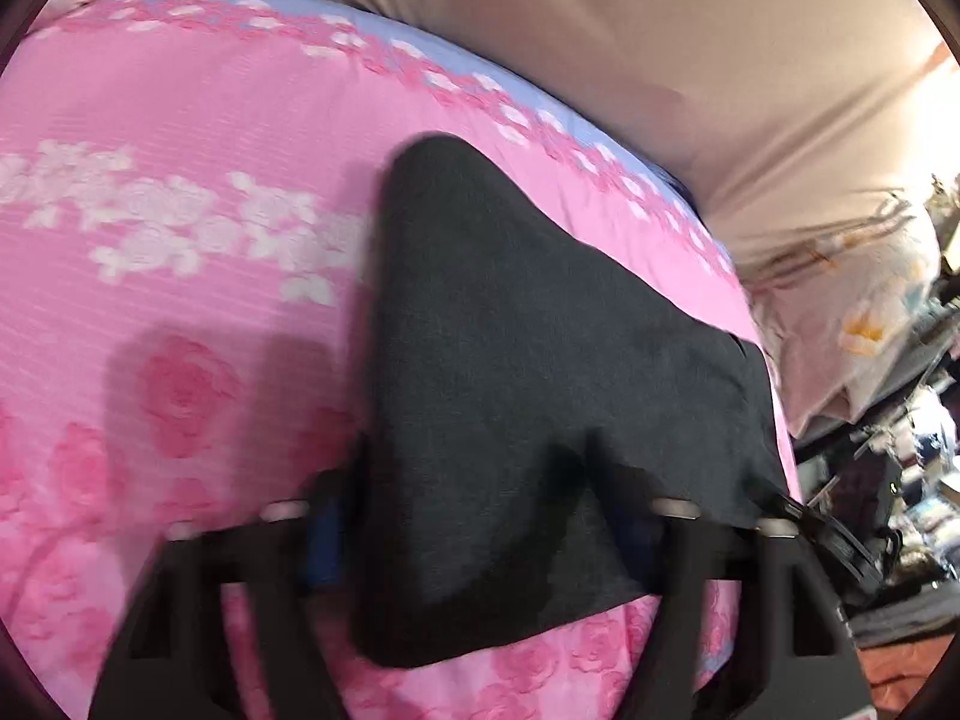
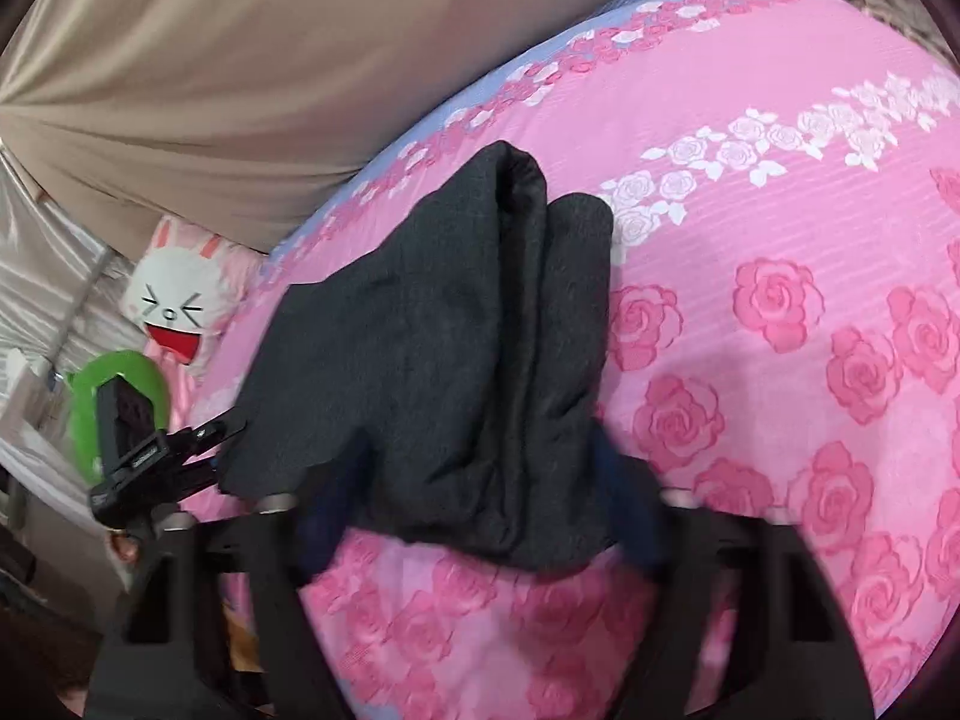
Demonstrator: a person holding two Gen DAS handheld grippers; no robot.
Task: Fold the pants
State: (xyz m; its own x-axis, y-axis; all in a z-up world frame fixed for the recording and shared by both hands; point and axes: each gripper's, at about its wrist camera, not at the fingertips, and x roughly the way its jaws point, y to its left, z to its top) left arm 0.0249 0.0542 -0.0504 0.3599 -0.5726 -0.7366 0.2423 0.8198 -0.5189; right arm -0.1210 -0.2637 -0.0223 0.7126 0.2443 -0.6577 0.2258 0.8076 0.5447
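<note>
**Folded pants lying between both grippers**

The dark grey folded fabric pants point(image 2: 456, 348) are lying on the pink rose-print bed cover point(image 2: 780, 324). The left gripper point(image 1: 480, 516) and right gripper point(image 2: 474, 480) are straddling the bundle's ends, probably to steady the fold; whether they are pinching, I cannot tell.

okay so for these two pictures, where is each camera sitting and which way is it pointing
Left wrist: sits on the left gripper, looking forward and down along its two fingers at the dark folded pants on the pink rose bedspread; only the gripper's black fingers show.
Right wrist: sits on the right gripper, angled down at the pants, with a bunny pillow at the bed's left edge; only its own fingers show.
Shared: the pants, the bedspread and the beige curtain behind.
</note>
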